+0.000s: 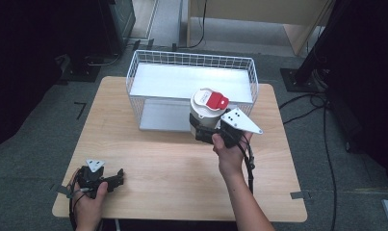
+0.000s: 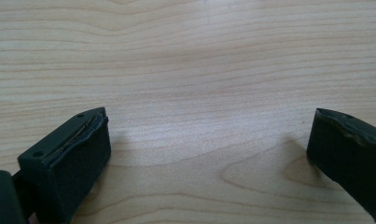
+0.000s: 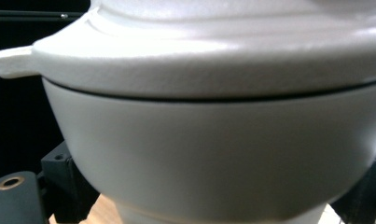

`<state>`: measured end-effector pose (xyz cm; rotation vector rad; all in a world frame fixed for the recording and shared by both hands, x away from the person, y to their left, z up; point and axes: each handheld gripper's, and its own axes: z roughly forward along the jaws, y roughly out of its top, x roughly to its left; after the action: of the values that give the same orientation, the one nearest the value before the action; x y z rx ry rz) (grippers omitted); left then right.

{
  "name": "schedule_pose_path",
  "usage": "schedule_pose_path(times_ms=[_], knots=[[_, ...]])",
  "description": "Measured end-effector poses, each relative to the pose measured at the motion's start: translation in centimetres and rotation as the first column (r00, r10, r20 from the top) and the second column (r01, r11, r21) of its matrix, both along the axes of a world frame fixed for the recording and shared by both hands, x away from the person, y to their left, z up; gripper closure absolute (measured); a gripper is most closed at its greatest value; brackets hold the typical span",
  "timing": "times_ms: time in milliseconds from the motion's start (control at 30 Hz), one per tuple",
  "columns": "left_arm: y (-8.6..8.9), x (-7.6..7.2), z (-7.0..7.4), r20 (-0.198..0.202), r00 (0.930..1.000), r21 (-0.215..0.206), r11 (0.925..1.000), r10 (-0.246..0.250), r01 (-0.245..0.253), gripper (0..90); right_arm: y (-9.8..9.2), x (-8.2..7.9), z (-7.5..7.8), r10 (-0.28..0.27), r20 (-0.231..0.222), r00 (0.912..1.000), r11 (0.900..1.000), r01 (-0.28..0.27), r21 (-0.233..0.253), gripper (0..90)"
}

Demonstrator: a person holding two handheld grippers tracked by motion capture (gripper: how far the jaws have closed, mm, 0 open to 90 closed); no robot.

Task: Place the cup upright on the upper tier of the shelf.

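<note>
A white tub with a white lid and a red flip cap is held upright at the front right edge of the white wire basket. My right gripper is shut on the tub's lower body, a jaw on each side. Up close the tub shows its lid rim and a small tab at the left, with the right gripper clamped round its narrow base. My left gripper rests open at the table's front left corner. Its jaws stand wide apart over bare wood, with nothing between them.
The wire basket stands at the back middle of the wooden table, with a white sheet as its floor. Dark stands and cables lie on the floor to the right, beyond the table edge.
</note>
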<state>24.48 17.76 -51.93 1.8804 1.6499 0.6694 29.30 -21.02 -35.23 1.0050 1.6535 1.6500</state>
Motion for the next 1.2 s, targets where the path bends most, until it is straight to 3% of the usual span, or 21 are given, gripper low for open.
schedule_pose_path(times_ms=[733, 1200], knots=[[0.0, 0.0, 0.0, 0.000, 1.0000, 0.000, 1.0000, 0.000, 0.000, 0.0, 0.9, 2.1, 3.1, -0.013, 0.048, 0.9988, 1.000, 0.014, -0.011, 8.6], [0.0, 0.0, 0.0, 0.000, 1.0000, 0.000, 1.0000, 0.000, 0.000, 0.0, 1.8, 4.6, 4.8, -0.029, 0.062, 0.9977, 0.999, 0.030, -0.018, 8.6]])
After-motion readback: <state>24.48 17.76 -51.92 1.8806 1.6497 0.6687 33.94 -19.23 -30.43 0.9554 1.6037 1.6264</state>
